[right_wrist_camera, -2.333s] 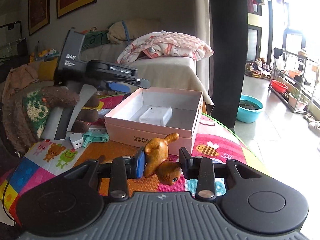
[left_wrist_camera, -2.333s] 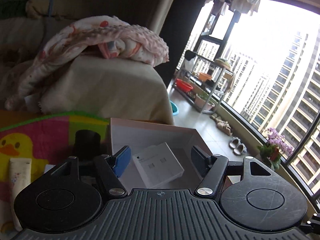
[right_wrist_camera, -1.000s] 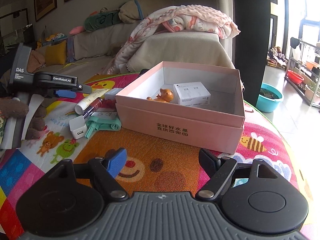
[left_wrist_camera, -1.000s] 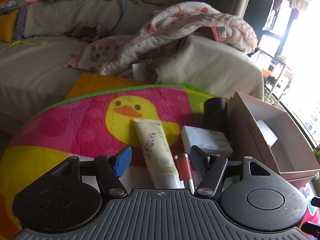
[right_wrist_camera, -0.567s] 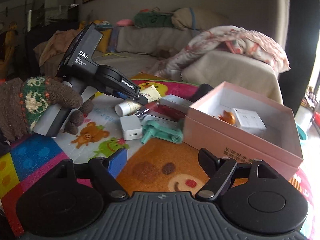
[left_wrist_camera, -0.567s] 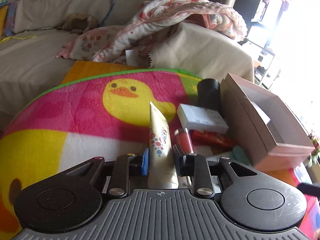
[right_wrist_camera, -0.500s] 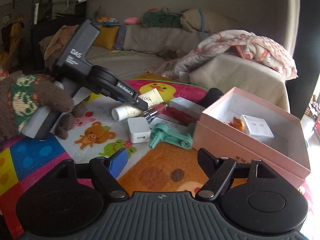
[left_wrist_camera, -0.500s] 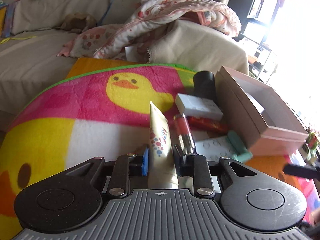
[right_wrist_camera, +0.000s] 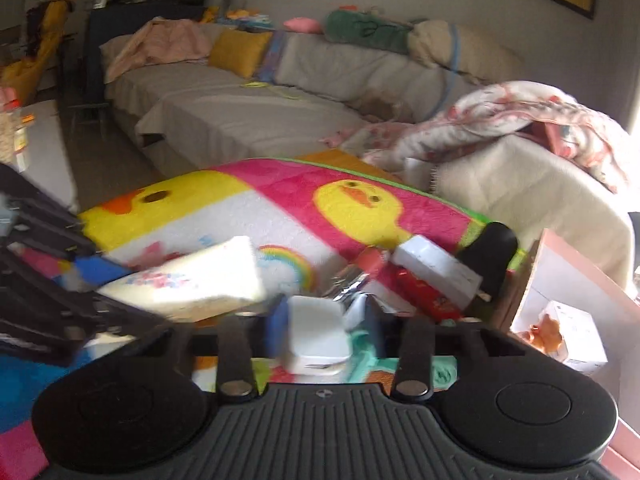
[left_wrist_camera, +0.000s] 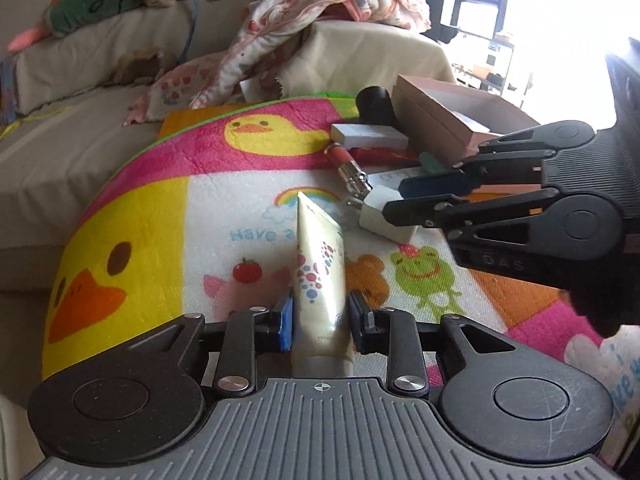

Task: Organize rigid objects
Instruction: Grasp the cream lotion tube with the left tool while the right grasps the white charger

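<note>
Both grippers have just grabbed something. The left gripper [left_wrist_camera: 320, 322] has its jaws pinching a cream tube [left_wrist_camera: 320, 256] at the bottom middle. The right gripper [right_wrist_camera: 322, 320] has its jaws pinching a white charger plug [right_wrist_camera: 318, 338]. Next, I think, both go into the pink box [right_wrist_camera: 576, 280] at the right edge.

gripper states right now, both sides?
Left gripper: closed on the cream tube.
Right gripper: closed on the white charger.
</note>
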Available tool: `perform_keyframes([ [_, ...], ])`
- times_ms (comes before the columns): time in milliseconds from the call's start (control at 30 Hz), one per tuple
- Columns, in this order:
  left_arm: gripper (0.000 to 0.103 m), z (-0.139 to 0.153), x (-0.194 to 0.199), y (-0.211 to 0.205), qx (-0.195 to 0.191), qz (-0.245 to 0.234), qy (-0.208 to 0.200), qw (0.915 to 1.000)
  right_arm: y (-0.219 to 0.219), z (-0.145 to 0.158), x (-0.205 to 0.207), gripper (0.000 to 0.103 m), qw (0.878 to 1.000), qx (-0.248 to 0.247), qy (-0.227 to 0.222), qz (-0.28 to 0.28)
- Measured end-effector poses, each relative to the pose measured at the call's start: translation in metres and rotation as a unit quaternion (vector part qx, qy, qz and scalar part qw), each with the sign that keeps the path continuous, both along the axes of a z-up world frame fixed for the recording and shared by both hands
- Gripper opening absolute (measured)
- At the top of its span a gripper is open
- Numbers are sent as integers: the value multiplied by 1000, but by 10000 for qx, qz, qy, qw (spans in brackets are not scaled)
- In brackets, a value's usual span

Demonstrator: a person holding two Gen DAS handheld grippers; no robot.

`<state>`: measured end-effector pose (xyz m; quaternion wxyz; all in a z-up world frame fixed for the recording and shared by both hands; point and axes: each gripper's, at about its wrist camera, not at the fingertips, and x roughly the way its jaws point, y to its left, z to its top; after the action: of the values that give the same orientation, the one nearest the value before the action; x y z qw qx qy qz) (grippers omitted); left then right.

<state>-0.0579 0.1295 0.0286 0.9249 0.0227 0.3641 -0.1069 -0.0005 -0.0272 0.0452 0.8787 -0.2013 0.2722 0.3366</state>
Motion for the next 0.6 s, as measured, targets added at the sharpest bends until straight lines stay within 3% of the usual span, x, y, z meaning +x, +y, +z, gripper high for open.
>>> perform_keyframes([
  [100,32,0,0,-7,219,23,-106,9997,-7,3,-20,15,9998,-115,-34,148],
  [200,36,2,1,-4,200,175,-150,9995,-15,6,-35,16,9994,-138,-228,217],
  [267,37,4,1,-1,263,306,-188,9990,-16,8,-36,30,9990,-140,-336,246],
  [300,37,4,0,0,308,352,-187,9987,-15,7,-33,45,9990,-156,-379,201],
  [333,37,5,-1,1,338,361,-176,9986,-13,7,-29,53,9989,-145,-411,142],
  [500,38,5,-10,2,304,111,-4,9995,4,1,5,53,10000,-19,-74,37],
  [600,37,10,-16,3,379,182,-130,9990,12,-6,19,51,9998,-50,165,83],
])
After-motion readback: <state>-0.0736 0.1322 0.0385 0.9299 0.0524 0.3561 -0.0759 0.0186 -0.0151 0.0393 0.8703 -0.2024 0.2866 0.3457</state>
